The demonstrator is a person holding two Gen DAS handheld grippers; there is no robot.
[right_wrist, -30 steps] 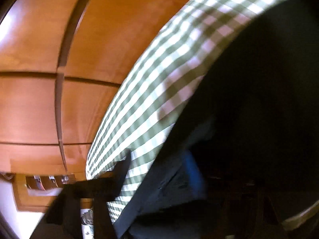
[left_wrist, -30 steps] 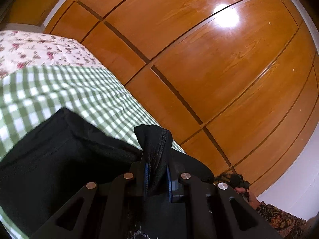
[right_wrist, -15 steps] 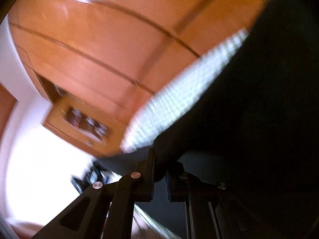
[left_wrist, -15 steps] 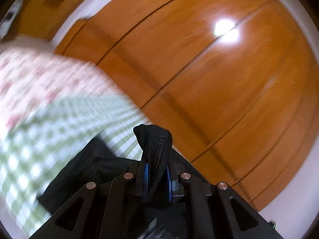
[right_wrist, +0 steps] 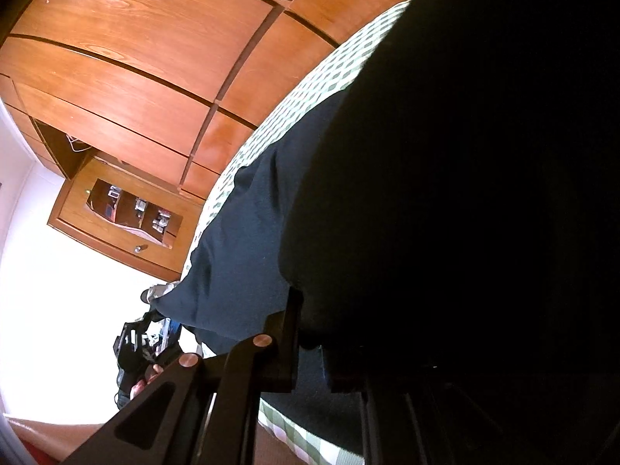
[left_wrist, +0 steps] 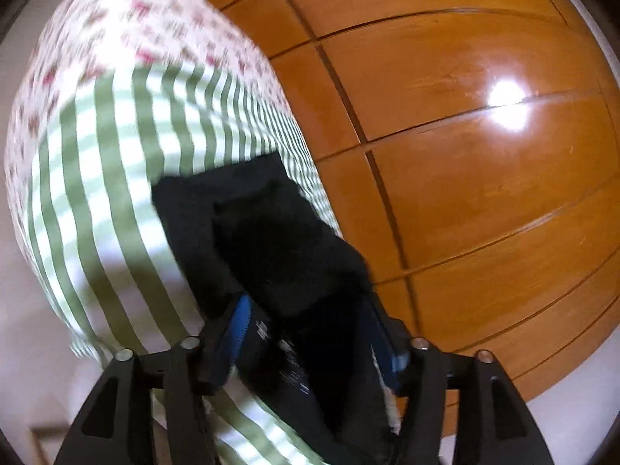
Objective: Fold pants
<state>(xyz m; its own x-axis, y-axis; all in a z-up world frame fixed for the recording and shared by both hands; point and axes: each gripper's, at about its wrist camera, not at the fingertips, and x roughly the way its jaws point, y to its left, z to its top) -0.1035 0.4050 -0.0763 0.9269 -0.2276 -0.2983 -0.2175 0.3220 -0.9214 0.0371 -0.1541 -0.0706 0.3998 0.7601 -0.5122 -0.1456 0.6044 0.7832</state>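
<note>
The pants point(left_wrist: 279, 240) are laid on the bed point(left_wrist: 116, 178); the left gripper point(left_wrist: 316, 333) is spread apart, and the right gripper's point(right_wrist: 310, 352) fingers are clenched on the pants point(right_wrist: 445, 193).

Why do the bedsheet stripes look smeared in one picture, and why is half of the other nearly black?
Left wrist view: motion blur smears the green checked bedsheet into stripes, and lamp glare shines on the curved-looking wooden wardrobe. Right wrist view: the dark pants hang close to the lens, blocking light, while the white wall is overexposed.
</note>
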